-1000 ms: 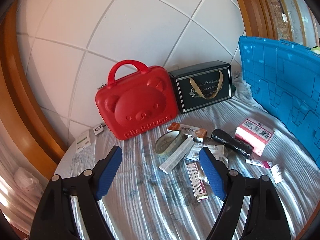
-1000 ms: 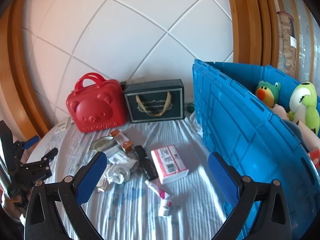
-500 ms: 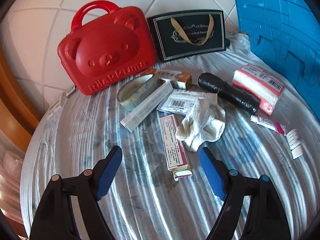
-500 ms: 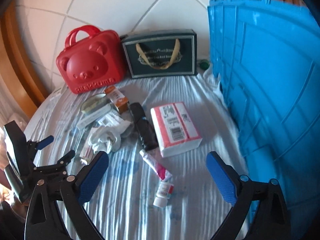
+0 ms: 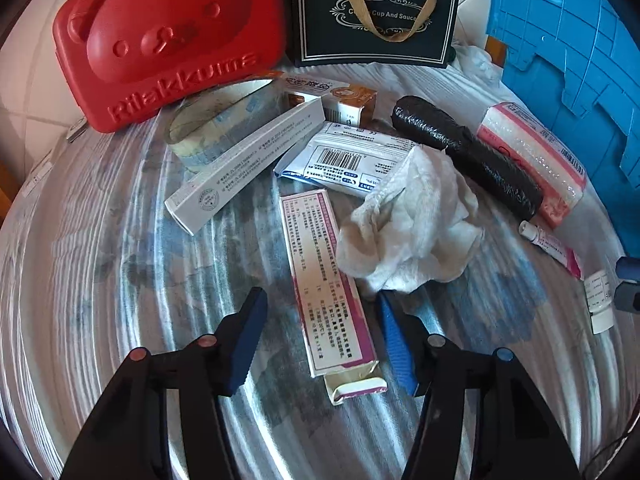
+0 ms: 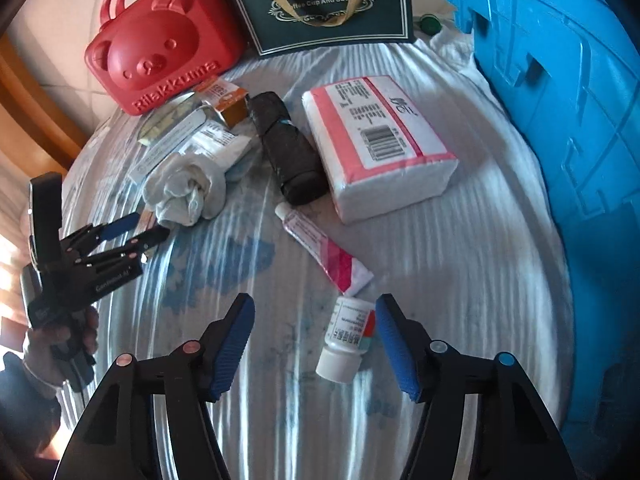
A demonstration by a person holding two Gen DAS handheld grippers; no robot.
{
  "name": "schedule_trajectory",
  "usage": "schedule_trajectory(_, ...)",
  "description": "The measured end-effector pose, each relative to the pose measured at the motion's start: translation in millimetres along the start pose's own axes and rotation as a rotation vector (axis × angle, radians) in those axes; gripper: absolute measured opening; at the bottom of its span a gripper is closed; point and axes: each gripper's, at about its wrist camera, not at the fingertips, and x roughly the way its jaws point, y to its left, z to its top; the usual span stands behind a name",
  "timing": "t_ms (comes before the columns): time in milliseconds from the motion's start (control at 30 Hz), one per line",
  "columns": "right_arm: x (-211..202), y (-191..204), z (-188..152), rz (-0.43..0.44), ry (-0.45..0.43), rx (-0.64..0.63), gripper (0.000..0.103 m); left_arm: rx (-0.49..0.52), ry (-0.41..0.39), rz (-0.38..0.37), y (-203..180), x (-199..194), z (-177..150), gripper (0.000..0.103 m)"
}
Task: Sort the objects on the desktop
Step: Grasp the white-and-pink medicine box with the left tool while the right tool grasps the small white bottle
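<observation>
Loose items lie on a striped cloth. My left gripper (image 5: 320, 320) is open, its fingers on either side of a pink-edged white carton (image 5: 326, 276) with an open flap. A crumpled white cloth (image 5: 412, 228) lies just to its right. My right gripper (image 6: 314, 328) is open, with a small white bottle (image 6: 346, 340) lying between its fingers, nearer the right one. A pink tube (image 6: 320, 248) lies just beyond the bottle. The left gripper also shows in the right wrist view (image 6: 136, 228), held by a hand.
A red bear case (image 5: 160, 36) and a dark gift bag (image 5: 372, 16) stand at the back. A blue crate (image 6: 560, 100) walls the right side. A tissue pack (image 6: 376, 140), black roll (image 6: 288, 152), tape roll (image 5: 208, 128) and white boxes (image 5: 244, 164) lie in the middle.
Both grippers have dropped down and forward toward the cloth. The left now brackets the pink-edged carton; the right now brackets the small white bottle. Both stayed open.
</observation>
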Motion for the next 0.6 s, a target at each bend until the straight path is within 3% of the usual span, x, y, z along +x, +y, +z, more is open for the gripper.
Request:
schedule_trajectory(100,4,-6,-9,-0.039,0.021,0.028,0.063,0.011,-0.002,-0.020,-3,-3,1,0.046)
schedule_trajectory(433,24,-14,-22,-0.082,0.077,0.044,0.028,0.025,0.007,-0.029,-1,-11,1,0.044)
schedule_trajectory(600,28,-10,-15,-0.109,0.041,0.003,0.027,0.003,0.008,-0.021,0,-12,6,0.040)
